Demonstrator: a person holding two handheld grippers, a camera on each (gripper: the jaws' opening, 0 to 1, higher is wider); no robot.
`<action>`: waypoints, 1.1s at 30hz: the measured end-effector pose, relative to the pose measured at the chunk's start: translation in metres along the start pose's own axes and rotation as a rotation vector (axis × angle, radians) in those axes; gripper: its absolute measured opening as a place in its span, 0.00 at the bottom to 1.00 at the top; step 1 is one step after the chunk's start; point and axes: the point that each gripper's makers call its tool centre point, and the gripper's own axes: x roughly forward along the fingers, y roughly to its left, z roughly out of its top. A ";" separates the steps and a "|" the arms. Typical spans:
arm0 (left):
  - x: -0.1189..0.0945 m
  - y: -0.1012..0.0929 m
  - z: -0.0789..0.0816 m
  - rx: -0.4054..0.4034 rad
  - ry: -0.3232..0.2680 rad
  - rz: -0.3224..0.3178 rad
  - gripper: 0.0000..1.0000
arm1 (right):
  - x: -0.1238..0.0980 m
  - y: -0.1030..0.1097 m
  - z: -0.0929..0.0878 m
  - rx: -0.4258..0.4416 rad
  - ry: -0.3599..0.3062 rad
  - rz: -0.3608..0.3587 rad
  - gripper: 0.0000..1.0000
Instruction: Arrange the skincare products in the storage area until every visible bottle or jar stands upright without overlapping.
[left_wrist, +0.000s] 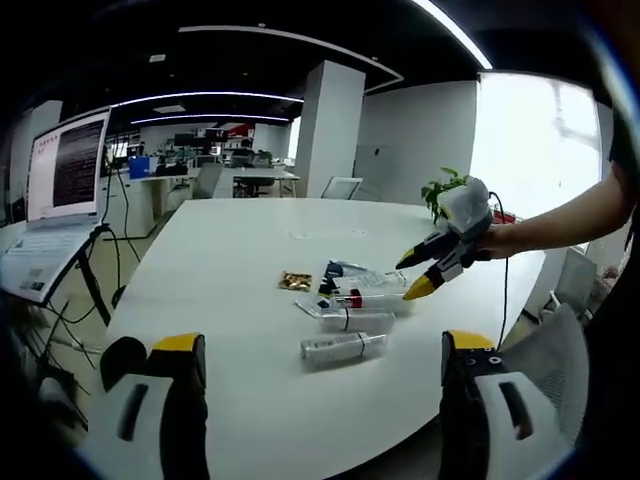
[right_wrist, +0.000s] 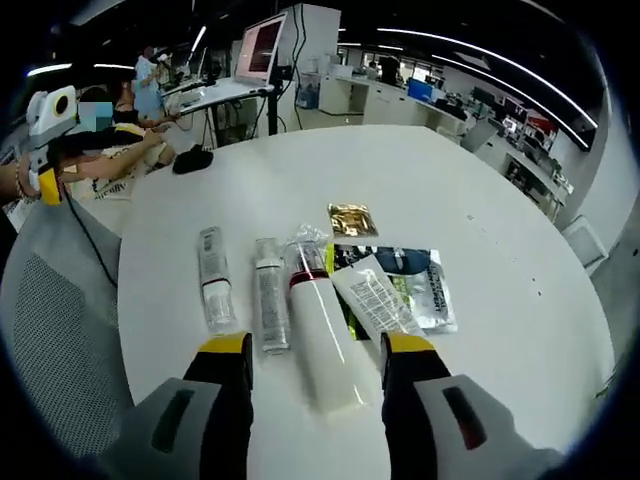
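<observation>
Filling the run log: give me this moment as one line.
left gripper: open, held back | right gripper: open around white bottle | bottles: lying flat | sachets: beside them | table

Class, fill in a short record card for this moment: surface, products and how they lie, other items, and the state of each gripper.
surface: white table
products: three tubes lying flat side by side: left tube, middle tube, large white tube
other items: gold sachet; flat packets
right gripper: open, straddling the large white tube's end
left gripper: open, away from the products
upright products: none
</observation>
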 end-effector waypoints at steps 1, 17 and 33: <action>0.000 0.000 0.000 -0.001 0.001 0.001 0.91 | 0.002 0.000 0.002 -0.007 0.001 0.003 0.50; 0.000 -0.004 -0.005 0.009 0.021 -0.014 0.89 | 0.048 -0.004 0.005 -0.134 0.189 0.090 0.41; -0.002 -0.002 -0.002 -0.001 0.008 0.001 0.89 | 0.071 0.004 0.000 -0.167 0.307 0.147 0.32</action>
